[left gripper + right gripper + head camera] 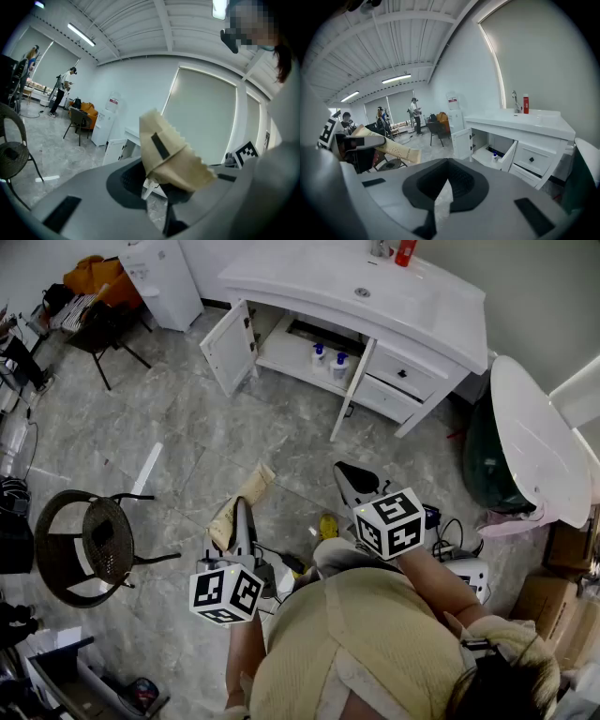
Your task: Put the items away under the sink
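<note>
The left claw (241, 519) is shut on a tan paper packet (246, 495). It pinches the packet at its lower end, so the rest sticks out ahead of the jaws with its zigzag-cut edge free. Held like that, it looks ready to be carried and slid in end first. The right claw (354, 482) has its jaws together with nothing between them, probably kept free for a door or another item. Both are held out in front of the person's body, side by side but apart. The left is almost level and the right tips somewhat more down, and both aim across the floor (187, 427) towards the cabinet (403, 381) under the sink (362, 292). Its doors (230, 345) stand open, so the shelf (281, 352) can be reached. Two small bottles (319, 354) stand on it, below the white counter (309, 273). The packet is well apart from the cabinet, so I judge the carrying is not yet done.
</note>
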